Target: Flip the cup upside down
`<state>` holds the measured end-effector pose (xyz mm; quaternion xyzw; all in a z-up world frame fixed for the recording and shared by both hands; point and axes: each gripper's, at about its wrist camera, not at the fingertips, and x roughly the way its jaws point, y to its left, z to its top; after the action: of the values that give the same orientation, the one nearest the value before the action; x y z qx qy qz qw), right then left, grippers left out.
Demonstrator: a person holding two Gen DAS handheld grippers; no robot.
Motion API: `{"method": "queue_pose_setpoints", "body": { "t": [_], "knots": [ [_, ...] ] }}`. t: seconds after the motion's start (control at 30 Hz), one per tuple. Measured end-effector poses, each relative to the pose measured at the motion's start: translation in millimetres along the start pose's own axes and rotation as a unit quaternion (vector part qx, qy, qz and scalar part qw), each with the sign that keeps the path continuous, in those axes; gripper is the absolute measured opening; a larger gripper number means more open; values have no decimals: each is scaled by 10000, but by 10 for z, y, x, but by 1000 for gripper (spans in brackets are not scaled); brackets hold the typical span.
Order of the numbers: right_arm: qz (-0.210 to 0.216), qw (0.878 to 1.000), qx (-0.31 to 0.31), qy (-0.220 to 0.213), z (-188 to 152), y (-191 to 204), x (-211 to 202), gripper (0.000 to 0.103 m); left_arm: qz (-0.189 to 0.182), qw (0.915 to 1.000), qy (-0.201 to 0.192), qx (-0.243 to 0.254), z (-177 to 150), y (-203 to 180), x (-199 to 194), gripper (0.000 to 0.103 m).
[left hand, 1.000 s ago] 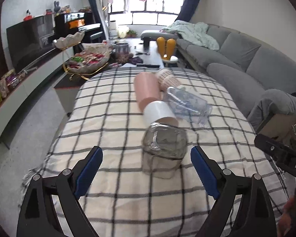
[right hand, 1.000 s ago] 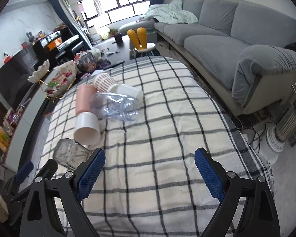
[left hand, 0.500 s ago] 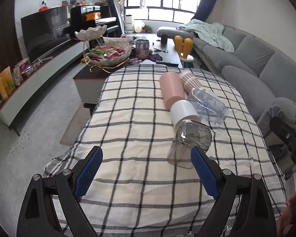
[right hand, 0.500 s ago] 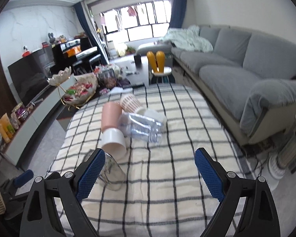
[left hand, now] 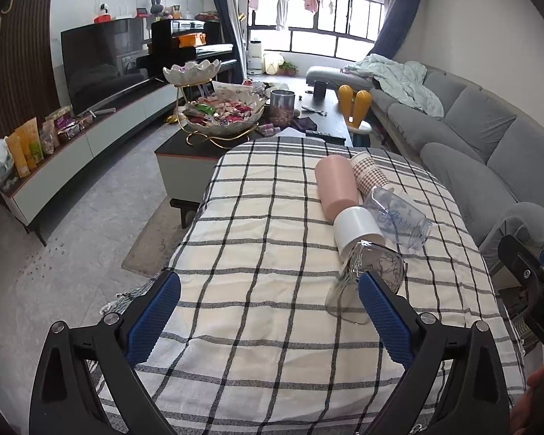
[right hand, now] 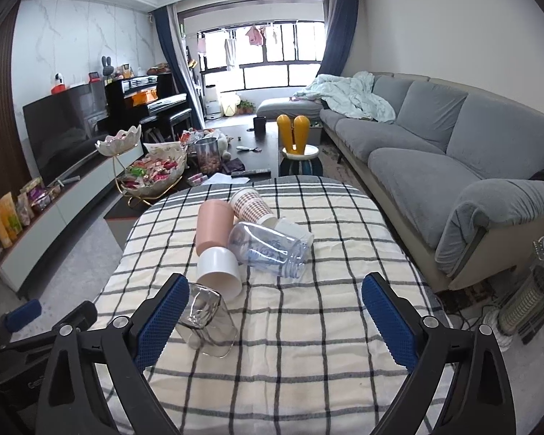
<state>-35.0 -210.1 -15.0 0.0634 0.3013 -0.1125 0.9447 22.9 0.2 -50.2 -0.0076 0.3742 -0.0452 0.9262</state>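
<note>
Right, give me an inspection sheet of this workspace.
Surface: checked cloth covering the table, a little wrinkled.
Job's things: glass cup mouth-down, tilted; pink cup, white cup, patterned cup and clear bottle lying on their sides in a cluster.
Clutter: nothing seen on the cloth beyond these.
Grippers: left gripper open, empty, its right finger in front of the glass cup; right gripper open, empty.
Cables: some on the floor by the heater.
Surroundings: sofa, coffee table with snack bowl, TV, piano.
</note>
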Motion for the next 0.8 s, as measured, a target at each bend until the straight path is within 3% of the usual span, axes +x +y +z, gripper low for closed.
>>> {"method": "queue_pose_setpoints", "body": {
  "t": [0.8],
  "knots": [
    [-56, 10000, 39, -13, 10, -45, -18, 98, 74, 9999, -98, 11, 18, -2, -79, 102]
  ]
}}
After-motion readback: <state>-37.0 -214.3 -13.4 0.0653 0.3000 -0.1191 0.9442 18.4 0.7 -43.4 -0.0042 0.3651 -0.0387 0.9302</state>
